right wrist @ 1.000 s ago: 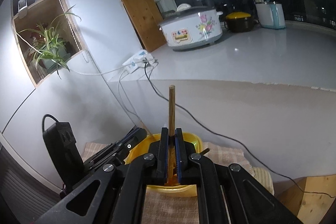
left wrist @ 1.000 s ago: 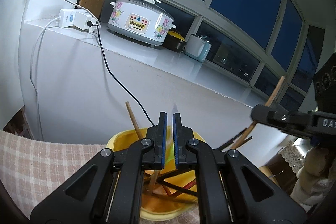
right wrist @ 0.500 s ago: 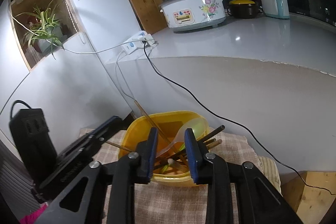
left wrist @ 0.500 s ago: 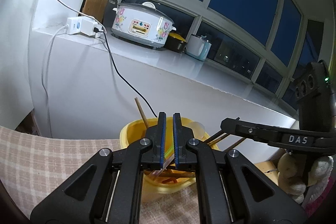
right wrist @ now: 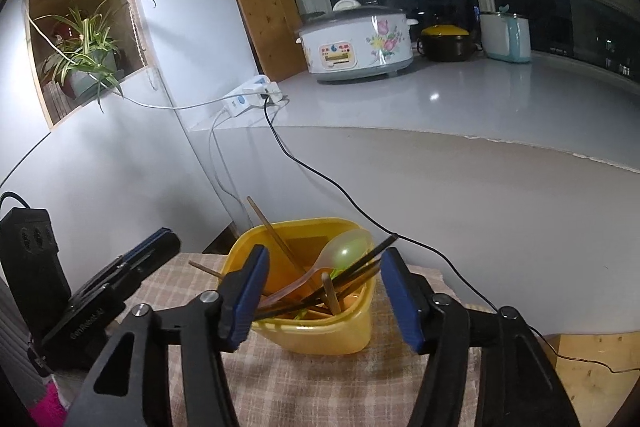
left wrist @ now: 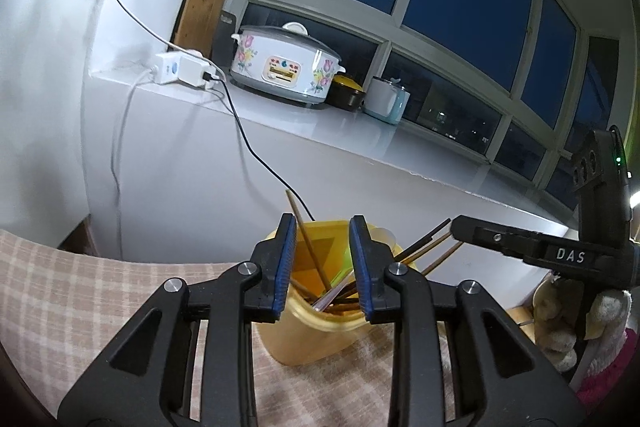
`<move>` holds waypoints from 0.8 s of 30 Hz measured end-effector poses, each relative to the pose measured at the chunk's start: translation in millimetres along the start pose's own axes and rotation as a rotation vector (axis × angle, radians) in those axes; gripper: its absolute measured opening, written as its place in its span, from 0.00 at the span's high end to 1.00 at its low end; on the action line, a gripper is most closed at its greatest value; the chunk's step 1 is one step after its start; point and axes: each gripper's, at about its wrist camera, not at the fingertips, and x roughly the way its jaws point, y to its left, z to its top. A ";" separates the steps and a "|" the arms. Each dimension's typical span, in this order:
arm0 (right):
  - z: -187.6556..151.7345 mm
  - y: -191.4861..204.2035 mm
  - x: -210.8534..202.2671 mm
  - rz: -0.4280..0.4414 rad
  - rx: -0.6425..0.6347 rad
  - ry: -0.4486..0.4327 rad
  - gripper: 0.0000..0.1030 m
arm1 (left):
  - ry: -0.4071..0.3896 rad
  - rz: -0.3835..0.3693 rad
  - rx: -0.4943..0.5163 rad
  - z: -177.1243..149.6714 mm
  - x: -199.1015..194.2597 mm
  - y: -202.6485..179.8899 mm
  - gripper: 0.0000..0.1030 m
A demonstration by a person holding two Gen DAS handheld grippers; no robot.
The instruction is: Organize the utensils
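On checked cloth (right wrist: 320, 387), near its back edge: yellow holder (right wrist: 316, 327) crammed with chopsticks (right wrist: 352, 275) and plastic spoon (right wrist: 344, 251). Left gripper (left wrist: 322, 267) and right gripper (right wrist: 320, 291) both opening, empty. Best withdrawn straight back, clear of leaning sticks.

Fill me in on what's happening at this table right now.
A person with two handheld grippers is sorting utensils into a yellow holder on a checked cloth. Chopsticks and a plastic spoon stand inside it. The left gripper and right gripper are both opening just in front of the holder, nothing pressed between their jaws.
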 end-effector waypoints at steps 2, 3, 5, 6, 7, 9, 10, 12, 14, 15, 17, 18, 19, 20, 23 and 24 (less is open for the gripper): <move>-1.8 -0.4 -5.5 -0.006 -0.002 -0.011 0.33 | -0.003 0.004 0.006 0.3 -7.0 0.2 0.65; -3.2 -0.4 -9.0 -0.012 -0.004 -0.015 0.33 | -0.006 0.007 0.009 -0.5 -11.8 -0.2 0.61; -6.2 0.6 -15.7 -0.024 -0.008 -0.025 0.32 | -0.010 0.012 0.020 -2.2 -19.8 -1.5 0.59; -7.9 1.8 -18.8 -0.030 -0.012 -0.029 0.31 | -0.010 0.015 0.025 -2.5 -22.7 -2.4 0.59; -10.1 3.9 -22.5 -0.038 -0.018 -0.035 0.31 | -0.008 0.018 0.033 -3.5 -26.5 -4.0 0.58; -14.6 7.7 -28.8 -0.051 -0.028 -0.048 0.26 | -0.007 0.020 0.046 -5.9 -33.3 -7.0 0.47; -17.3 9.9 -32.0 -0.056 -0.030 -0.053 0.25 | -0.007 0.020 0.050 -7.4 -37.7 -8.5 0.42; -22.3 12.9 -36.7 -0.055 -0.032 -0.060 0.23 | -0.011 0.020 0.057 -9.7 -44.9 -11.4 0.36; -28.3 16.0 -41.0 -0.058 -0.037 -0.067 0.23 | -0.010 0.024 0.072 -12.9 -52.1 -15.3 0.33; -30.7 17.3 -42.6 -0.062 -0.038 -0.068 0.21 | -0.007 0.027 0.076 -13.4 -54.0 -16.3 0.29; -36.0 19.4 -45.3 -0.063 -0.036 -0.071 0.20 | -0.005 0.033 0.083 -16.6 -60.6 -18.7 0.25; -39.0 20.6 -47.0 -0.062 -0.034 -0.073 0.18 | -0.005 0.034 0.087 -18.0 -63.3 -20.1 0.23; -41.3 21.2 -48.7 -0.063 -0.034 -0.076 0.16 | -0.004 0.038 0.089 -18.9 -65.5 -20.6 0.23; -44.4 22.8 -51.1 -0.068 -0.036 -0.084 0.14 | -0.001 0.045 0.094 -20.3 -68.4 -21.8 0.20; -51.6 27.7 -57.4 -0.093 -0.054 -0.099 0.13 | -0.001 0.065 0.107 -23.5 -76.7 -24.7 0.14; -53.7 29.0 -58.8 -0.099 -0.058 -0.103 0.12 | -0.003 0.071 0.110 -24.4 -79.3 -25.7 0.11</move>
